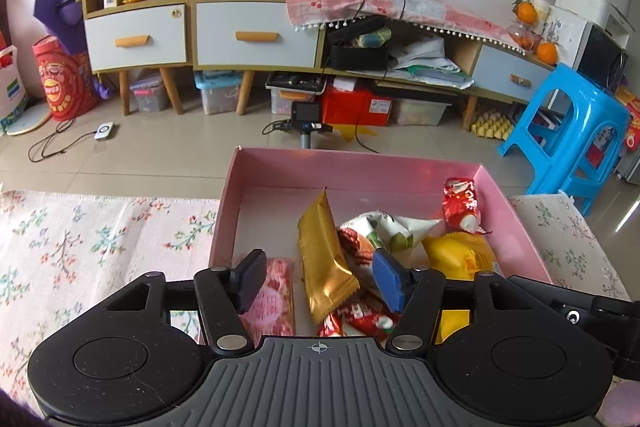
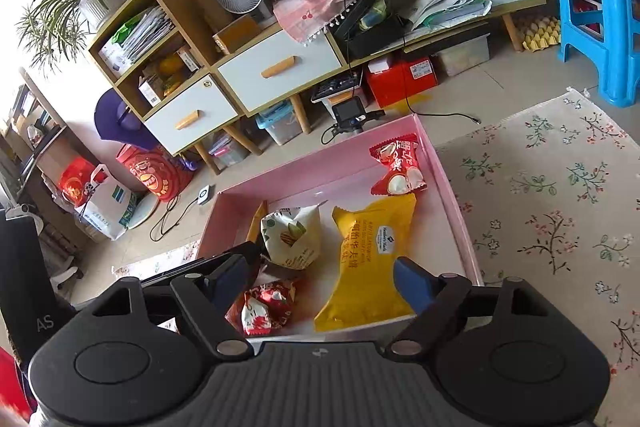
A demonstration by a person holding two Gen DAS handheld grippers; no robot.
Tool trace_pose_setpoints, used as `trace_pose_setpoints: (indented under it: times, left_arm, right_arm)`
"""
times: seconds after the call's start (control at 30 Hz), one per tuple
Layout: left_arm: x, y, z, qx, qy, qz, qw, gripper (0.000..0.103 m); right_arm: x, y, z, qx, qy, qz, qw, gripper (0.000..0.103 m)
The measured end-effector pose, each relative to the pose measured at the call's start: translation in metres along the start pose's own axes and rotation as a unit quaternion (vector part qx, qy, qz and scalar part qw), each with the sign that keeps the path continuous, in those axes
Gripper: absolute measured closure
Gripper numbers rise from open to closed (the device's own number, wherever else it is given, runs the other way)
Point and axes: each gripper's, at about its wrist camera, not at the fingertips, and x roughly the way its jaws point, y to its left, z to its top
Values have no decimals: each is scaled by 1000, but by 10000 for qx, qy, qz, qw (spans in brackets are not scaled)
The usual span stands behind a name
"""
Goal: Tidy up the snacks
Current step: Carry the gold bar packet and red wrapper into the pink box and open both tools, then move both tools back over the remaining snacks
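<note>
Both grippers hang over the near end of the pink box, jaws spread, nothing held. Left gripper straddles the gold packet, which leans tilted on the pile; its left finger sits above a pink-patterned packet at the near-left corner, hard to tell if that one lies fully inside the wall. Right gripper is open over the small red candy pack and the lower end of the yellow cake packet. Further in: white nut bag mid-box, second red candy pack near the far-right wall. Floral cloth beside the box shows no loose snacks in either view. Judgement: collection looks mostly or fully done, all visible snacks are in the box. What's left, if anything, is tidying: packets overlap in a heap at the near end, far-left floor of the box is bare. Can't confirm anything outside the frames.
</note>
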Motion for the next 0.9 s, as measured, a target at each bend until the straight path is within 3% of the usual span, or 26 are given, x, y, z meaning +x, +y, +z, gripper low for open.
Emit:
trace_pose_setpoints:
  times: [0.6,0.9]
  left_arm:
    - [-72,10,-28,-126,-1,13,9999,21]
    - [-104,16,-52,-42,33,43,10000,12]
  right_arm:
    - [-52,3,-22,-697,-6,-277,9972,16]
    - [-76,17,-42,-1334,-74,-301,9906,12]
